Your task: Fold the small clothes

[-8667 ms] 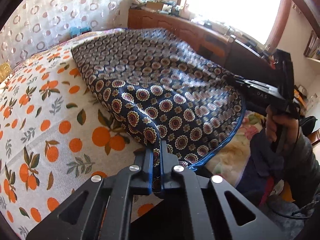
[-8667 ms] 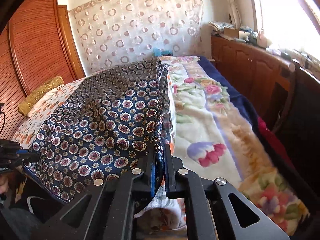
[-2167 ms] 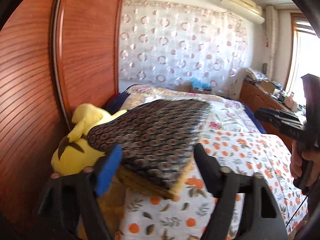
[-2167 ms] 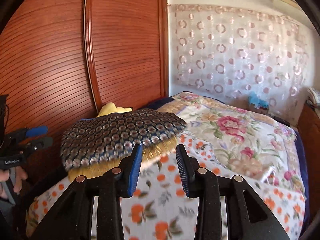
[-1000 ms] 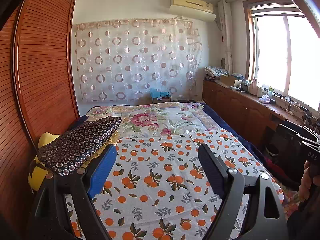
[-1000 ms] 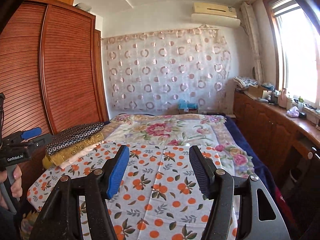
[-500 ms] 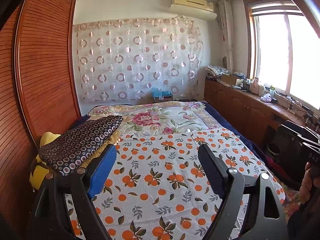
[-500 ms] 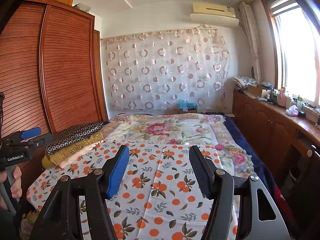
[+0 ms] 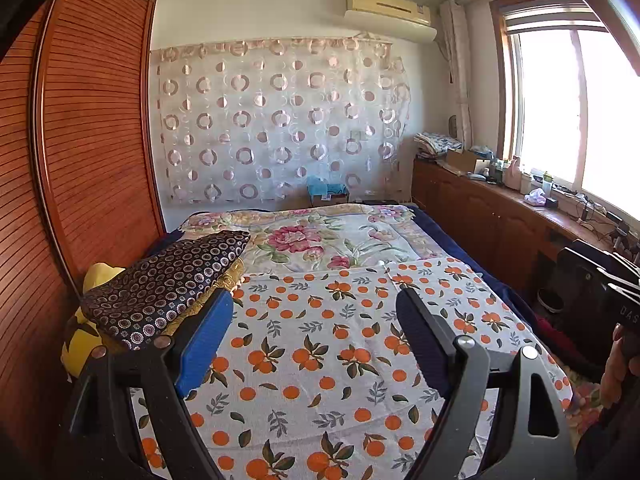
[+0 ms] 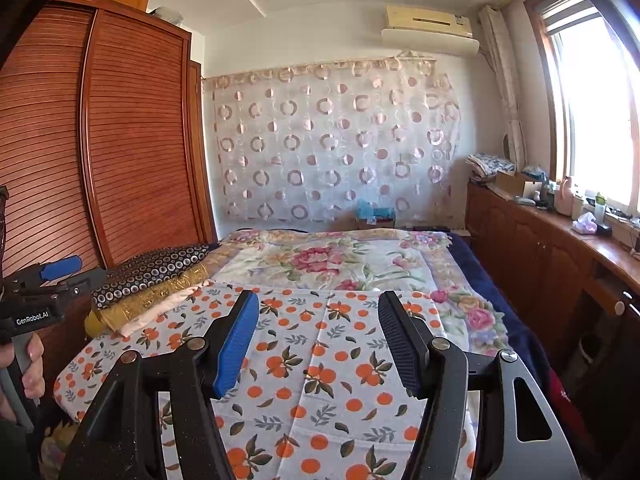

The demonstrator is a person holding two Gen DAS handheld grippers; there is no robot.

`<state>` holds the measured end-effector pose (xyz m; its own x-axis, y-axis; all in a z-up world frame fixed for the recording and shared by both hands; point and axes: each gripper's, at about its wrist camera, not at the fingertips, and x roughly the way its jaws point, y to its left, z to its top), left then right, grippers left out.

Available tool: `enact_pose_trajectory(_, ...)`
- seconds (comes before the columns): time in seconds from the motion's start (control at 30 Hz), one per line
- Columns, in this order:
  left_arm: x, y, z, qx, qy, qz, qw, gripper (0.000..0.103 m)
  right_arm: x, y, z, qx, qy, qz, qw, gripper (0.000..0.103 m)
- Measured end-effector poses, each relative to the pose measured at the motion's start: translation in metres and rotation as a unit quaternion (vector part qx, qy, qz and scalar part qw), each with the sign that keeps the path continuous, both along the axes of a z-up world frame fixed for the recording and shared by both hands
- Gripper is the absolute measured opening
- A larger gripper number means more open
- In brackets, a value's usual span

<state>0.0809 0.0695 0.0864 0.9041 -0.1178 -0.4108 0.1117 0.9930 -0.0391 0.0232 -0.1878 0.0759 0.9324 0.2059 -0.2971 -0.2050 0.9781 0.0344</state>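
The folded navy cloth with ring pattern [image 9: 164,280] lies on top of a stack at the bed's left edge, over a gold folded cloth [image 10: 152,300] and a pale one. It also shows in the right wrist view [image 10: 156,266]. My left gripper [image 9: 314,334] is open and empty, held above the orange-print sheet [image 9: 320,360]. My right gripper [image 10: 318,340] is open and empty above the same sheet [image 10: 320,380]. Each gripper shows at the edge of the other's view, the left one [image 10: 44,276] and the right one [image 9: 616,288].
A yellow plush toy [image 9: 86,336] sits under the stack by the wooden wardrobe [image 9: 80,160]. A floral quilt [image 9: 320,240] covers the far bed. A wooden cabinet [image 9: 500,220] with clutter runs along the right under the window. A curtain [image 9: 280,120] hangs behind.
Earlier both grippers were shut on the navy cloth; it now lies folded on the stack and both are open. Over the last second both grippers have barely moved.
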Motion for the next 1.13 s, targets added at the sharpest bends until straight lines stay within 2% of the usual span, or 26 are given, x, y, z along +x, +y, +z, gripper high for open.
enact_pose_trajectory(1.13,-0.0001,0.0033,-0.0012,0.002,-0.001,-0.001,1.0,0.084,0.0013,-0.0068,-0.004,0.001,-0.005,0.001,1.0,0.064)
